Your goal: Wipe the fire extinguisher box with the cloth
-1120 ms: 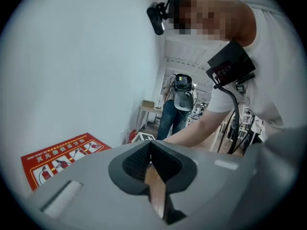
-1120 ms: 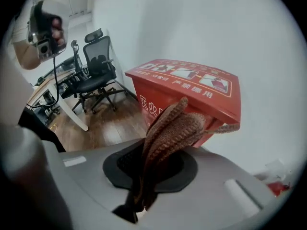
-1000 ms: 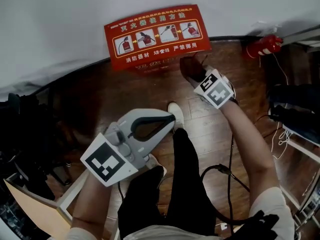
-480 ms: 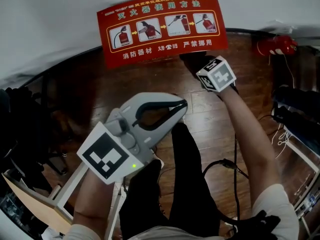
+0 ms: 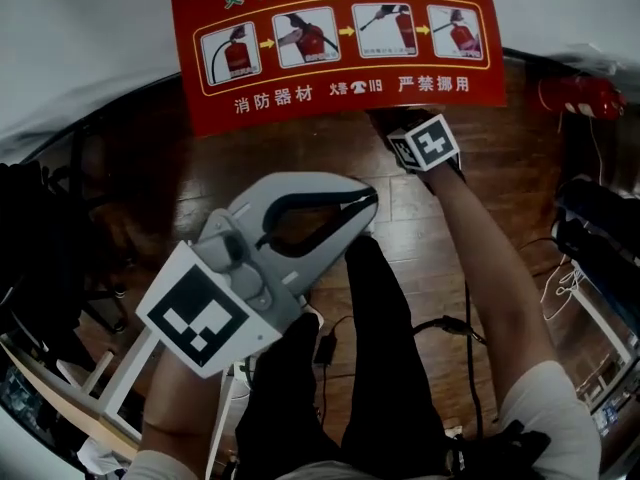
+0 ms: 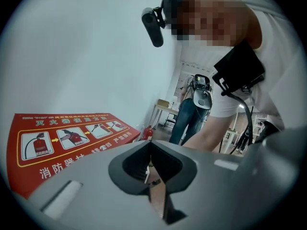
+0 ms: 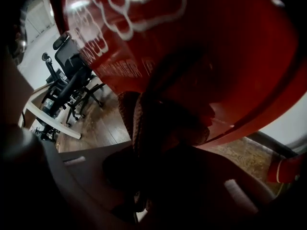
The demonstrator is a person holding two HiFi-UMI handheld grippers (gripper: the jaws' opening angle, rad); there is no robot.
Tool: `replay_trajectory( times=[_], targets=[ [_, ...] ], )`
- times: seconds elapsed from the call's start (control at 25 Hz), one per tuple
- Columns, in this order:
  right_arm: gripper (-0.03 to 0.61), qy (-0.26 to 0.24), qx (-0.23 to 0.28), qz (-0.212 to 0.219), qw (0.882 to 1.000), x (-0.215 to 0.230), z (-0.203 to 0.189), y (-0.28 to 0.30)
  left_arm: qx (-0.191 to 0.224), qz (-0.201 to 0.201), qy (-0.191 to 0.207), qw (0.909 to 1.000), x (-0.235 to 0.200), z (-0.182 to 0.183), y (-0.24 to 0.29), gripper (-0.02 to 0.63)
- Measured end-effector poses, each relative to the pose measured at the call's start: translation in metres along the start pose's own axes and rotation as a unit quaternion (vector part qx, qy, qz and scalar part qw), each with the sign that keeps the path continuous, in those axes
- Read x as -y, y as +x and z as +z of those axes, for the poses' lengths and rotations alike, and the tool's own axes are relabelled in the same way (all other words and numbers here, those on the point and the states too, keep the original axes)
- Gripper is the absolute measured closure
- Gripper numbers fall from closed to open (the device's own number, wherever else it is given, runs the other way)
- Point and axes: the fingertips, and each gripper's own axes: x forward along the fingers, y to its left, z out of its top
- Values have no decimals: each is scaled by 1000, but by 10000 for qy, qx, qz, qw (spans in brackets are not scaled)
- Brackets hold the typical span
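The red fire extinguisher box stands against the white wall, its lid printed with white instruction pictures. My right gripper is shut on a dark brown cloth and presses it against the box's front, just under the lid's edge. In the right gripper view the bunched cloth touches the glossy red box close up. My left gripper hangs in the air well short of the box, shut with nothing in it. The left gripper view shows the box to the left.
A small red fire extinguisher lies on the wooden floor at the right. Black office chairs stand to the left. A white table frame is at the lower left. A black cable runs by my legs.
The box has grown larger in the head view as I lean closer. My right gripper with the cloth has moved up to the box's front under the lid. The left gripper has barely shifted.
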Motion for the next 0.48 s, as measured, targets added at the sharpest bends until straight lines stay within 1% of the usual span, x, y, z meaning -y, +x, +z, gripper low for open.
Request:
replay_trajectory(
  times=[0.16,0.36,0.48],
  targets=[
    [528,107,-196,-79,9997,17,-21,43,99,66,-88,9999,-12,-16,0,612],
    [528,547,-325,-31,9980,28,-37,90,144,143,-154,9997,-28,-42,-4,612],
    [528,545,-372,13,9978,27,-39,102,191,178,-153,9995,-31,-52,-6,611]
  ],
)
